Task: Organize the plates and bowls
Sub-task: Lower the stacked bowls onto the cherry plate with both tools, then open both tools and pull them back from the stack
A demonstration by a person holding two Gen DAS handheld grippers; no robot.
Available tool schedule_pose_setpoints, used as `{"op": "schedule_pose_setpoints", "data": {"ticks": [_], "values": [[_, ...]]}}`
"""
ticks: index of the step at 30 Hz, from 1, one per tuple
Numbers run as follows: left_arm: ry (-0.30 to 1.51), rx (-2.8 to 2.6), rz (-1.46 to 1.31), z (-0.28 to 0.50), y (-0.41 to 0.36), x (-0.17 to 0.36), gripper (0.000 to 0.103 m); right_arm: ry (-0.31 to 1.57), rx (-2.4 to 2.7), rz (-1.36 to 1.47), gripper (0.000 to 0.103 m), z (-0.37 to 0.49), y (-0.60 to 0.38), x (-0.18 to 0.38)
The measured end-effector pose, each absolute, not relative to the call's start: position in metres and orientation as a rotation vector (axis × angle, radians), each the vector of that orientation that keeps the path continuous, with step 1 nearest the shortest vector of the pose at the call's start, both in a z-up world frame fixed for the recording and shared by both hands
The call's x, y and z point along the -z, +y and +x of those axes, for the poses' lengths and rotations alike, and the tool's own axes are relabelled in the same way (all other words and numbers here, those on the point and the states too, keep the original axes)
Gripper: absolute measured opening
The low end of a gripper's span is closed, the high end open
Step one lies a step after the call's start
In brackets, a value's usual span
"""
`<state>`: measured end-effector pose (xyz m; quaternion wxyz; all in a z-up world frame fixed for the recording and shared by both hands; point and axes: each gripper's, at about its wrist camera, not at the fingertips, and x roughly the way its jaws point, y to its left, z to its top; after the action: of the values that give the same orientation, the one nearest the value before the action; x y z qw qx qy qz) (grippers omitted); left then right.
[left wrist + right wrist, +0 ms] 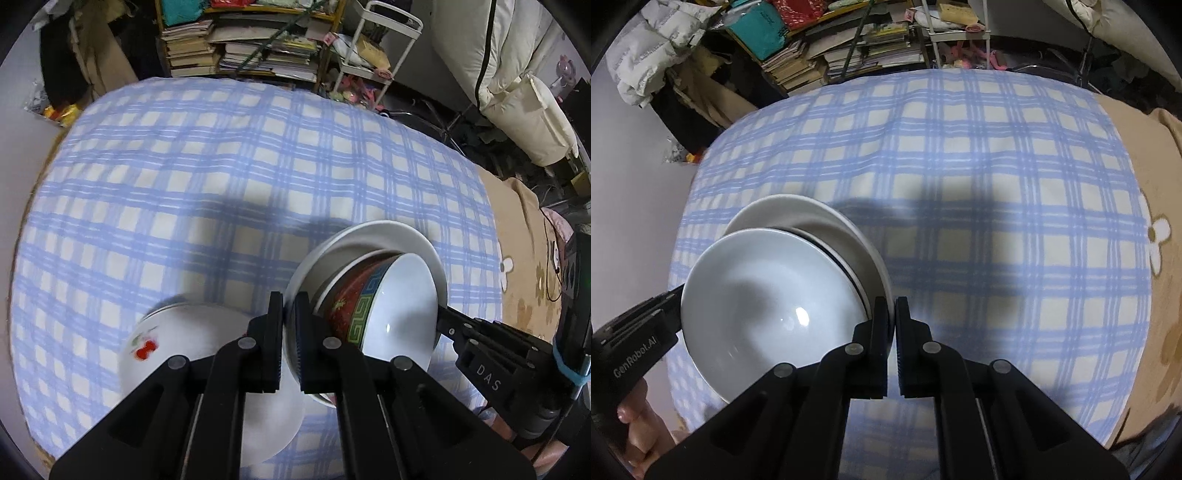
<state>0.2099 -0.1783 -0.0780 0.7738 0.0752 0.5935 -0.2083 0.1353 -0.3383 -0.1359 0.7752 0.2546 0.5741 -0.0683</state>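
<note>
The left gripper sits low and centre in the left wrist view, its jaws nearly together and pinching the near rim of a white plate. That plate is tilted up off the blue-and-white checked cloth and carries a red-patterned bowl with a blue and green band below its rim; the bowl leans inside the plate, its pale interior facing the right of the frame. Under the bowl another white rim shows, though what it belongs to cannot be made out.

At the lower left of the same view a second bowl, white with a red flower motif on its side, rests on the cloth just beside the left gripper's fingers.

From the lower right of that frame the right gripper reaches in and meets the far edge of the plate. In the right wrist view its jaws are almost shut on the plate's rim at centre frame, with the bowl's glossy interior filling the left middle. The left gripper's black body enters at the left edge.
</note>
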Motion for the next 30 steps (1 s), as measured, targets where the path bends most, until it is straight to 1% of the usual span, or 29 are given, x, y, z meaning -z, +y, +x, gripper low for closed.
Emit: {"op": "schedule_pose_setpoints", "data": {"ticks": [5,9,13,17,18,21,22,23,25,30], "values": [[1.271,0.394,0.136,0.201,-0.141,0.061,0.004,1.238,0.101,0.527,0.009,0.135,-0.306,0.120],[1.273,0.347,0.110,0.195,-0.107,0.057,0.004,1.250,0.051,0.501,0.009,0.135,-0.273,0.117],[1.289,0.293,0.077,0.190,-0.070,0.066,0.004,1.276,0.011,0.481,0.009,0.137,-0.244,0.126],[1.337,0.251,0.054,0.188,-0.040,0.089,0.003,1.311,0.004,0.433,0.009,0.139,-0.214,0.142],[1.330,0.261,0.038,0.188,-0.037,0.090,0.000,1.319,-0.006,0.416,0.009,0.140,-0.210,0.146],[1.295,0.296,0.004,0.188,-0.033,0.088,0.000,1.308,-0.052,0.425,0.011,0.143,-0.204,0.149],[1.283,0.302,0.010,0.189,-0.035,0.087,0.007,1.307,-0.071,0.433,0.012,0.146,-0.204,0.147],[1.294,0.314,0.003,0.190,-0.036,0.091,0.008,1.304,-0.094,0.437,0.012,0.148,-0.203,0.146],[1.305,0.314,0.016,0.191,-0.039,0.097,0.008,1.303,-0.095,0.412,0.010,0.154,-0.198,0.143],[1.285,0.280,0.043,0.183,-0.037,0.108,0.008,1.256,-0.064,0.357,0.010,0.150,-0.205,0.124]]}}
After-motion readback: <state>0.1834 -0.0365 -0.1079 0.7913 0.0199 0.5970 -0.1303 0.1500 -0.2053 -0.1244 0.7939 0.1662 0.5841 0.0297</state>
